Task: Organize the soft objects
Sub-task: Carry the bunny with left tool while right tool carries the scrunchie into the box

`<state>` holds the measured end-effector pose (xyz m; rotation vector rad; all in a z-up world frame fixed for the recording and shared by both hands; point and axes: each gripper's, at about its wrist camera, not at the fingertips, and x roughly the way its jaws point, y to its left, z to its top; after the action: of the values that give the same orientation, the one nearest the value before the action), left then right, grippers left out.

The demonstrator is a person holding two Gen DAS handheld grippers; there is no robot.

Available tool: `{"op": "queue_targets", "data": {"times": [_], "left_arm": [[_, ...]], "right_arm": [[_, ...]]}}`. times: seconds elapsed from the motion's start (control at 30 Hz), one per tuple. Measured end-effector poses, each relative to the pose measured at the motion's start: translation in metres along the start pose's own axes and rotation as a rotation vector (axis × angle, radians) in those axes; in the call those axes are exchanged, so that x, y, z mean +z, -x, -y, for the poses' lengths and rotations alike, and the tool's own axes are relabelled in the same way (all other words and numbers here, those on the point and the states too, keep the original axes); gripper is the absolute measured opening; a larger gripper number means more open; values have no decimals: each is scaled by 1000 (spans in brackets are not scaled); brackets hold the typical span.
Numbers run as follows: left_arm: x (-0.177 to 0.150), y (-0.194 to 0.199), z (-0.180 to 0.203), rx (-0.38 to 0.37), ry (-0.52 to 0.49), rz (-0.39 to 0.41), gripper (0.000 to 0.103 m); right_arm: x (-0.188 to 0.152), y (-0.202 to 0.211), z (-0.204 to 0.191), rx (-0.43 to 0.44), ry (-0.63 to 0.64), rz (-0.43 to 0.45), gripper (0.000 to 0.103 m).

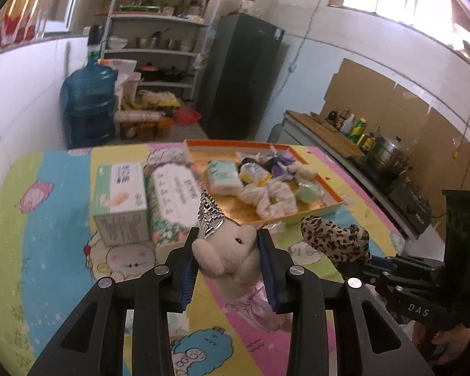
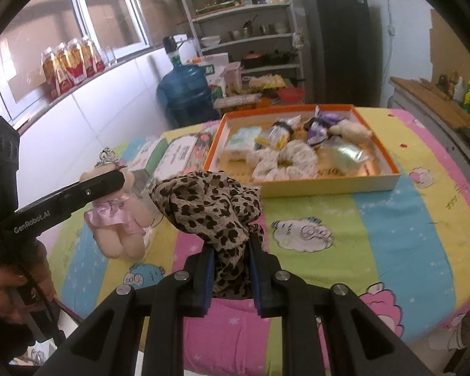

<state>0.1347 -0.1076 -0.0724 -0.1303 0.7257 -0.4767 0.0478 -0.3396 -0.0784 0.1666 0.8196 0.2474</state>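
Note:
My left gripper (image 1: 227, 238) is shut on a cream teddy bear (image 1: 225, 257) that wears a silver crown and a pink dress, and holds it off the table. From the right wrist view the bear (image 2: 119, 219) hangs at the left, clamped at the head by the left gripper (image 2: 117, 178). My right gripper (image 2: 230, 250) is shut on a bunched leopard-print cloth (image 2: 210, 206), which also shows at the right of the left wrist view as the leopard cloth (image 1: 335, 241). Beyond both stands an orange-rimmed box (image 2: 329, 185) with several soft items in it.
Tissue boxes (image 1: 122, 203) lie left of the orange-rimmed box (image 1: 322, 210) on the striped cartoon tablecloth (image 2: 376, 228). A blue water jug (image 2: 185, 94), shelves (image 2: 244, 22) and a dark fridge (image 2: 338, 40) stand behind the table. A counter with bottles and a pot (image 1: 388, 153) runs along the right.

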Motion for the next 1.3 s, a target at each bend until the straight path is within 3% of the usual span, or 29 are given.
{"op": "queue_targets", "data": {"times": [0.6, 1.03, 1.3], "left_arm": [[59, -28, 33, -49, -48, 38, 37], [104, -86, 44, -41, -46, 27, 37], [122, -134, 50, -25, -26, -20, 37]], "right_arm": [[54, 13, 44, -83, -31, 89, 20], [109, -27, 86, -84, -22, 82, 20], [133, -58, 110, -69, 2, 50, 20]]}}
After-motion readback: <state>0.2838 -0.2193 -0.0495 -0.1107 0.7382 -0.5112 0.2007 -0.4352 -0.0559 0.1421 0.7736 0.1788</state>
